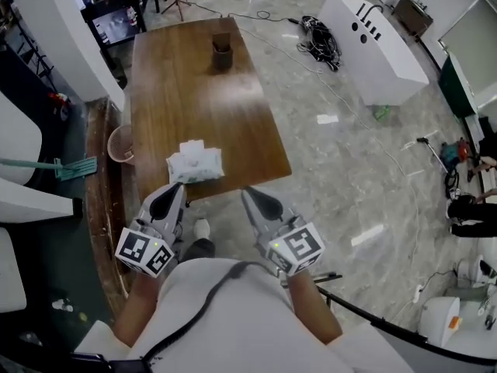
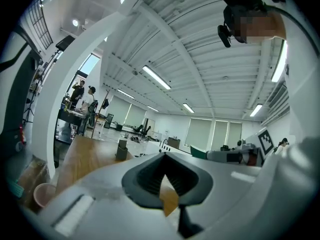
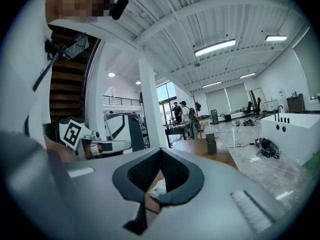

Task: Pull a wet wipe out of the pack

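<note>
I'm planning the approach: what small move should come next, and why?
Probably carry the left claw and right claw forward to the wet wipe pack, opening one on the way. Both are shut, empty and short of the pack, which lies near the near edge of the table.

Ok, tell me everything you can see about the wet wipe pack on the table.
The wet wipe pack is a soft white pouch with faint green print. It lies flat close to the near edge of the wooden table. A white piece, either a flap or a wipe, stands up at its far side. Nothing touches it but the table.
</note>
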{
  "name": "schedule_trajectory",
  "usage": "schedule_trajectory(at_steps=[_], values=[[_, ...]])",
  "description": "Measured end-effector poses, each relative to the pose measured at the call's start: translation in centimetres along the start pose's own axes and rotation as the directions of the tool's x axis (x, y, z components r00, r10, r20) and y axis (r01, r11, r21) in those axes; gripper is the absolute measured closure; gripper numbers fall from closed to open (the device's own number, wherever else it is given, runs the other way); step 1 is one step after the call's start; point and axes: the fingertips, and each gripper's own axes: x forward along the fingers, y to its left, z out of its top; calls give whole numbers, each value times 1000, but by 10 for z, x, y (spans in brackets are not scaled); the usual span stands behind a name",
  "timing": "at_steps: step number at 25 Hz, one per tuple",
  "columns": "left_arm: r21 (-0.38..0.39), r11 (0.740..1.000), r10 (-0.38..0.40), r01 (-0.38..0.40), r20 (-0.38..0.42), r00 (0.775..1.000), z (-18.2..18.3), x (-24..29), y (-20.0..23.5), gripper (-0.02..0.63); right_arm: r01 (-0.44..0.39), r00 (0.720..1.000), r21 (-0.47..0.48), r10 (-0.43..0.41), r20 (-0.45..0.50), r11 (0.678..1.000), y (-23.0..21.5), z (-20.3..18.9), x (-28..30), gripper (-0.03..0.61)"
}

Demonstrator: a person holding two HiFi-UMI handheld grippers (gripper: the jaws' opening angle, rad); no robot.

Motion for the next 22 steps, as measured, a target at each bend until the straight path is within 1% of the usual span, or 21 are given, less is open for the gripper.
schedule_trajectory(at_steps=[4,8,15,22], values=[[23,998,-60,61,-42,997,-4,20,14,609,58,998,19,-58,-1,998,-10,3,19,569],[26,995,-94,96,-65,993,-1,33,34,609,101,995,19,-101,-5,995,-19,7,41,569],[5,994,-109,109,-82,991,-1,44,75,609,161,987,26,-160,-28,987,-29,-1,75,569],[-21,994,-112,111,-109,988,-8,49,114,608,171,984,30,-168,-63,985,-32,-6,113,569]])
